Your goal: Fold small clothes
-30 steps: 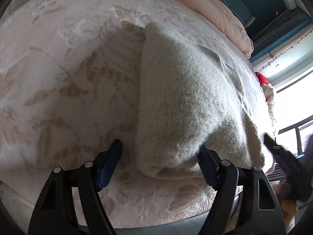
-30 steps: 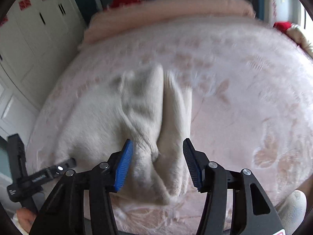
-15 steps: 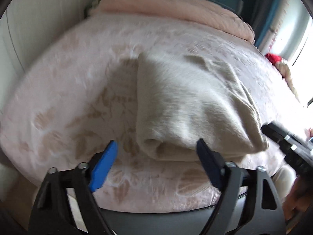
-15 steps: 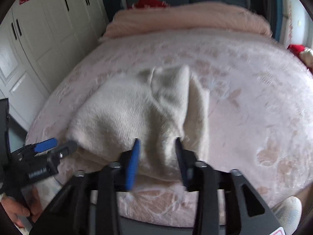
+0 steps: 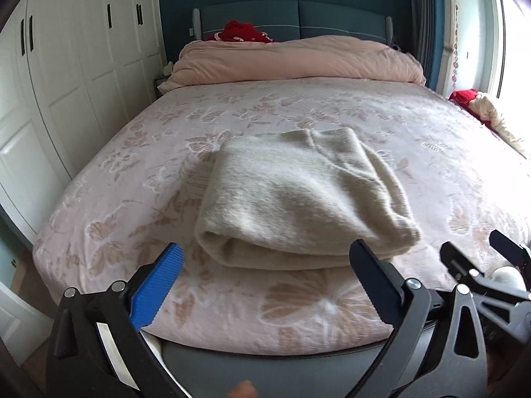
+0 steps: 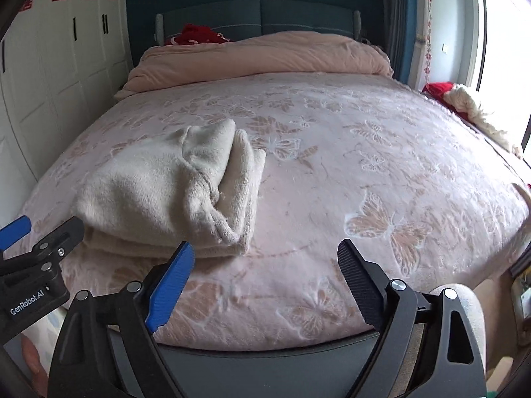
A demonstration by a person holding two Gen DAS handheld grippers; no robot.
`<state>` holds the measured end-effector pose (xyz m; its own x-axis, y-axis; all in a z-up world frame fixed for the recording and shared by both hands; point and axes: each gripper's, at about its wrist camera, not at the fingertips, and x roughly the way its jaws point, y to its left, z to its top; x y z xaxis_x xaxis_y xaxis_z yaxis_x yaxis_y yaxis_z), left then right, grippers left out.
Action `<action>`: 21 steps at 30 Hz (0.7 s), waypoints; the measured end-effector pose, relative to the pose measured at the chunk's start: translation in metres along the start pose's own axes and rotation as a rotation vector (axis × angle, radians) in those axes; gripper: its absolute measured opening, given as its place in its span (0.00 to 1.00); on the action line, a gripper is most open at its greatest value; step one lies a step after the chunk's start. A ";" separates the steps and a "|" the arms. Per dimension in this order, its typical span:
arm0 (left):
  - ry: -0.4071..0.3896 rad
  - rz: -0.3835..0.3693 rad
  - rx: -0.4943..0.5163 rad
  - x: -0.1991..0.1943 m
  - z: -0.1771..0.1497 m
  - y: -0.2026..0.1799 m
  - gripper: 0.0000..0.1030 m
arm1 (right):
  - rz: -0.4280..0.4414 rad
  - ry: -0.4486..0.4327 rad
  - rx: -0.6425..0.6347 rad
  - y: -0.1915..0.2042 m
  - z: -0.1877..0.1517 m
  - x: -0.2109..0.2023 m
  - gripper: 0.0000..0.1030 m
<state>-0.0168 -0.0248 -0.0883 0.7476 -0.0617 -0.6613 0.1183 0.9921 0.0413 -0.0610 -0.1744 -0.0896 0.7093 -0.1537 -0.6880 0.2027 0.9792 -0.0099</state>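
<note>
A cream fuzzy garment (image 5: 298,199) lies folded into a thick bundle near the foot of the pink floral bed (image 5: 431,139). My left gripper (image 5: 265,258) hovers just short of its near edge, jaws opening wide, nothing between them. In the right wrist view the same garment (image 6: 166,192) sits to the left. My right gripper (image 6: 265,258) hangs over bare bedspread to its right, jaws opening, nothing held. Each gripper shows at the edge of the other's view: the right gripper (image 5: 481,258) and the left gripper (image 6: 39,232).
A rolled pink duvet (image 5: 298,59) lies across the head of the bed, red cloth (image 5: 242,31) behind it. White wardrobe doors (image 5: 66,83) line the left wall. A red and cream heap (image 6: 464,102) lies at the bed's right edge by the window.
Both grippers let go of the garment, opened wider and pulled back from it. The left wrist view rose and levelled out, so the whole bed shows now.
</note>
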 end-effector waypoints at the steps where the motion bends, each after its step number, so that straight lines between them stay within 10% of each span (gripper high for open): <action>1: -0.002 0.005 -0.002 -0.002 -0.001 -0.003 0.95 | 0.001 -0.003 -0.005 0.000 0.000 -0.002 0.84; 21: -0.034 0.107 -0.010 -0.014 -0.004 -0.009 0.95 | 0.011 -0.016 0.003 0.006 -0.005 -0.012 0.84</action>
<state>-0.0310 -0.0324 -0.0828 0.7775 0.0414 -0.6276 0.0300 0.9943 0.1027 -0.0717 -0.1657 -0.0848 0.7225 -0.1448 -0.6760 0.1967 0.9805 0.0003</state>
